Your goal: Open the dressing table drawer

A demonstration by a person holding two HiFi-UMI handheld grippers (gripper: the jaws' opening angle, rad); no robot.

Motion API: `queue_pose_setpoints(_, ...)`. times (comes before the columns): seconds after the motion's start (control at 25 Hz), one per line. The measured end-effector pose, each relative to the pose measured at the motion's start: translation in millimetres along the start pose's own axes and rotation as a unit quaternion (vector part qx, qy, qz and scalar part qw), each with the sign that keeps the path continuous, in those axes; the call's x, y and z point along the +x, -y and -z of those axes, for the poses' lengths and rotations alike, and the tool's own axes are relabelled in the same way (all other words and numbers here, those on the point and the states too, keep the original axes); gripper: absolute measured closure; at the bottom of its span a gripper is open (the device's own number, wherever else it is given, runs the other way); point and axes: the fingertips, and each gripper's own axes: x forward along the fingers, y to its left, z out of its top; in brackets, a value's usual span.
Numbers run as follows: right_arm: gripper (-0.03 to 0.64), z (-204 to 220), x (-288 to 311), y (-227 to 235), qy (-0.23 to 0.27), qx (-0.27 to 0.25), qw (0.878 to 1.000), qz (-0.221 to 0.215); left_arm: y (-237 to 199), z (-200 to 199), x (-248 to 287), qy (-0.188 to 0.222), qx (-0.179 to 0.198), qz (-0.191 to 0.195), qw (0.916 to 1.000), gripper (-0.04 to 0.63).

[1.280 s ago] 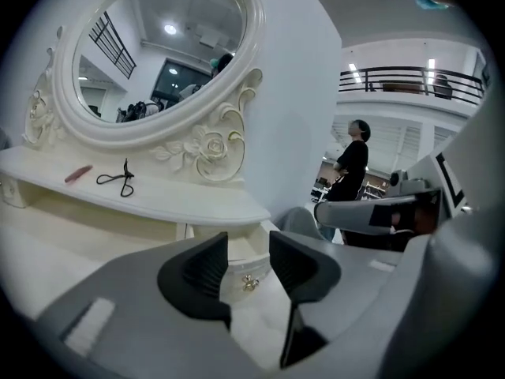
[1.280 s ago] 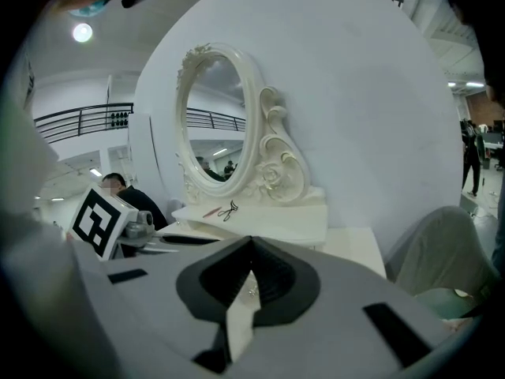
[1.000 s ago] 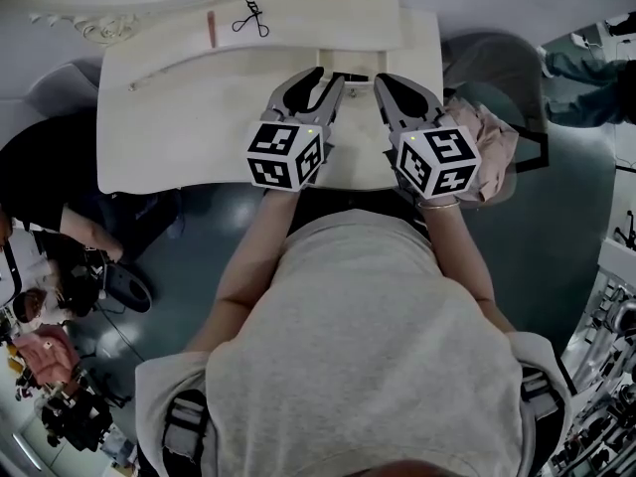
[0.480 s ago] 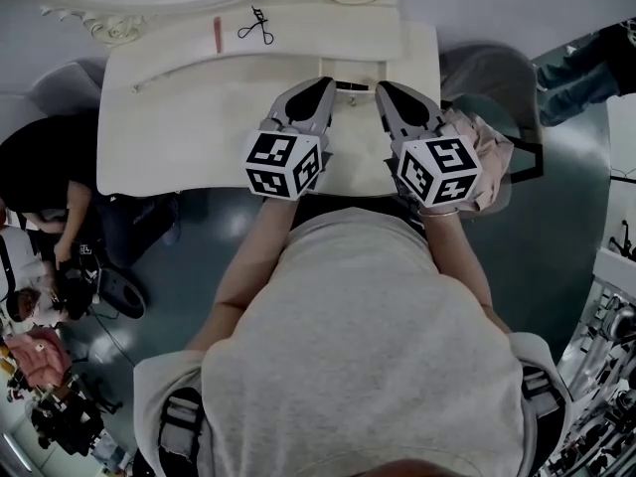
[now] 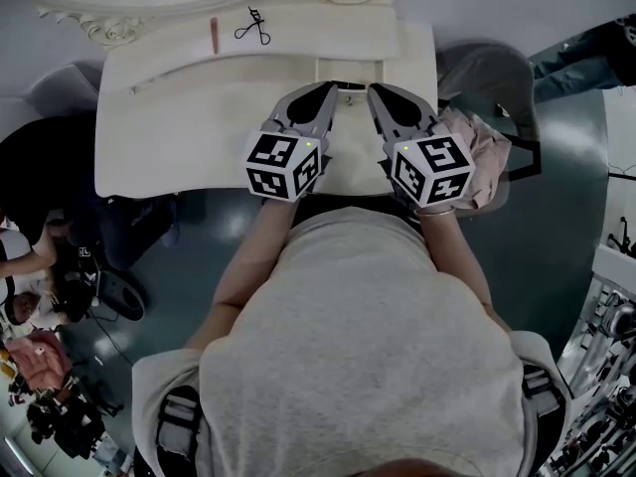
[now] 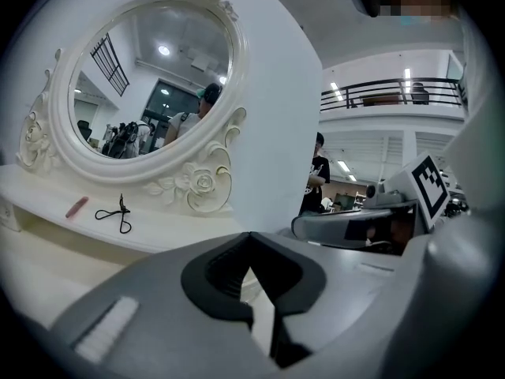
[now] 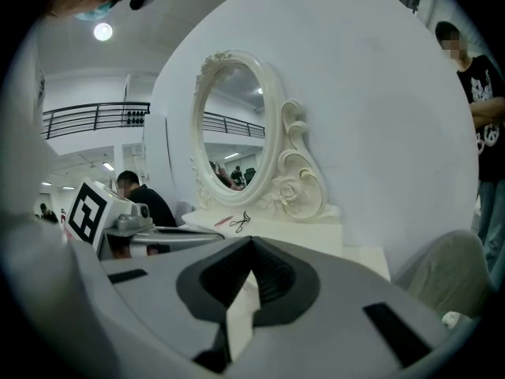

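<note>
Two grippers sit side by side over the front half of the bench (image 5: pixel 179 137), marker cubes toward you. Your left gripper (image 5: pixel 331 89) has its fingers closed together, and your right gripper (image 5: pixel 375 91) shows the same, tips meeting. Neither gripper view shows anything clamped between the pads, only a sliver of pale bench through the hollow behind the tips. At three o'clock of the right gripper, a grey chair (image 5: pixel 487 68) carries a pink cloth (image 5: pixel 482 142). Just ahead of the tips, the dark drawer handle (image 5: pixel 350 85) lies between the two grippers, left tips at its nine o'clock end and right tips at its three o'clock end. Whether either touches it, you cannot tell. The drawer (image 5: pixel 358 69) sits at twelve o'clock from the handle, in the raised ledge along the back of the bench. Farther along that ledge, toward ten o'clock, lie a black eyelash curler (image 5: pixel 252 25) and a pink stick (image 5: pixel 212 34), near each other but apart. Beyond them stands the oval mirror (image 6: pixel 142 93) in its carved frame.
</note>
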Motion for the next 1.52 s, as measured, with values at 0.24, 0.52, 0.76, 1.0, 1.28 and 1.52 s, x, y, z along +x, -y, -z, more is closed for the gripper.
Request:
queue_pose_setpoints(0.24,0.609,4,3,-2,-0.008,-0.003,1.000,-0.004,-1,5,2,-0.009,0.003,-0.001,1.0000,0.586)
queue_pose_setpoints(0.52,0.609,8,4,-2,-0.009,0.009,1.000,-0.010,-1,5,2,-0.011,0.003,-0.001,0.9999,0.586)
queue_pose_setpoints(0.76,0.609,10,5,-3,-0.008,0.008,1.000,-0.014,-3,7,2,-0.014,-0.002,-0.001,0.9999,0.586)
queue_pose_setpoints(1.0,0.609,13,7,-2,-0.019,0.005,1.000,-0.015,-3,11,6,-0.022,-0.012,0.007,0.9997,0.586)
queue_pose_setpoints(1.28,0.609,22,9,6,-0.035,0.006,0.999,-0.006,0,18,9,-0.036,-0.013,0.018,0.9991,0.586)
queue_pose_setpoints(1.52,0.609,24,11,3,-0.039,0.006,0.999,-0.011,-2,19,9,-0.039,-0.011,0.015,0.9991,0.586)
